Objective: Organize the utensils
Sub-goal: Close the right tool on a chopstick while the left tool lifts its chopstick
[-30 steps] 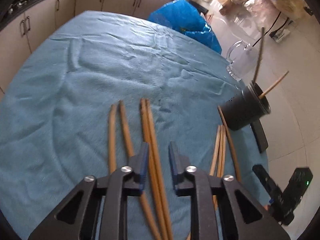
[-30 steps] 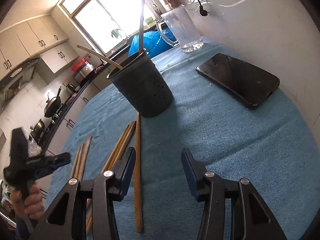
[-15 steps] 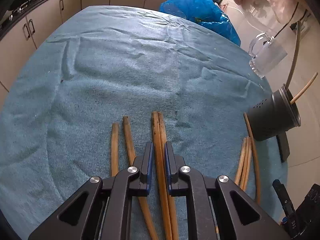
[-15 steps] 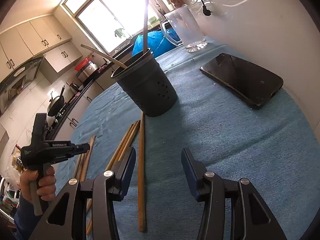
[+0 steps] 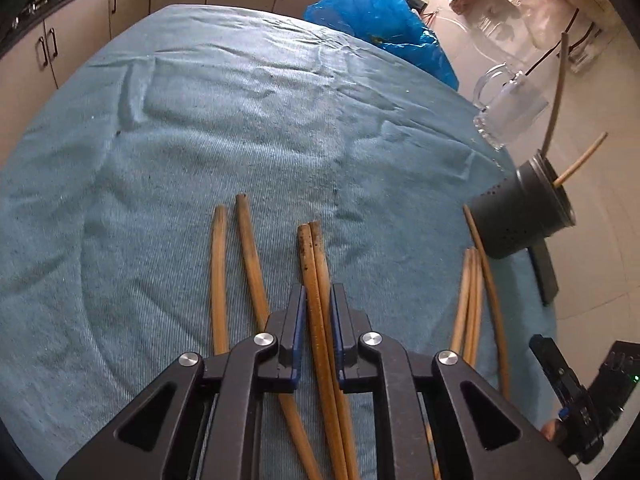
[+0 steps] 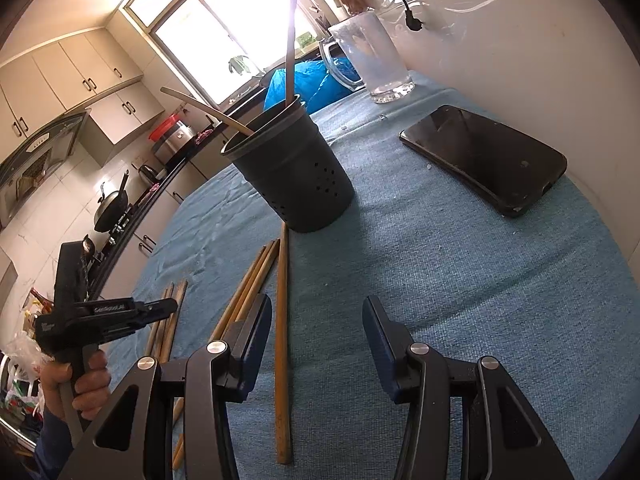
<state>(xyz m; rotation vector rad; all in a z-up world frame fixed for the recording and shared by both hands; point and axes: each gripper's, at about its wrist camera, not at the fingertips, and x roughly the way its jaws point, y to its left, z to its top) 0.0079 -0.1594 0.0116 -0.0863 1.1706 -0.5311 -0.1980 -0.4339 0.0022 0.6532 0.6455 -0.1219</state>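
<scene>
My left gripper (image 5: 318,300) clamps a chopstick pair (image 5: 316,272) lying on the cloth (image 5: 200,128), apparently still resting there. My right gripper (image 6: 316,320) is open, empty, near the holder (image 6: 296,176).

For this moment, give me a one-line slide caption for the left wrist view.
Left gripper closed on a pair of wooden chopsticks lying on the blue cloth, dark utensil holder waiting at right.
</scene>
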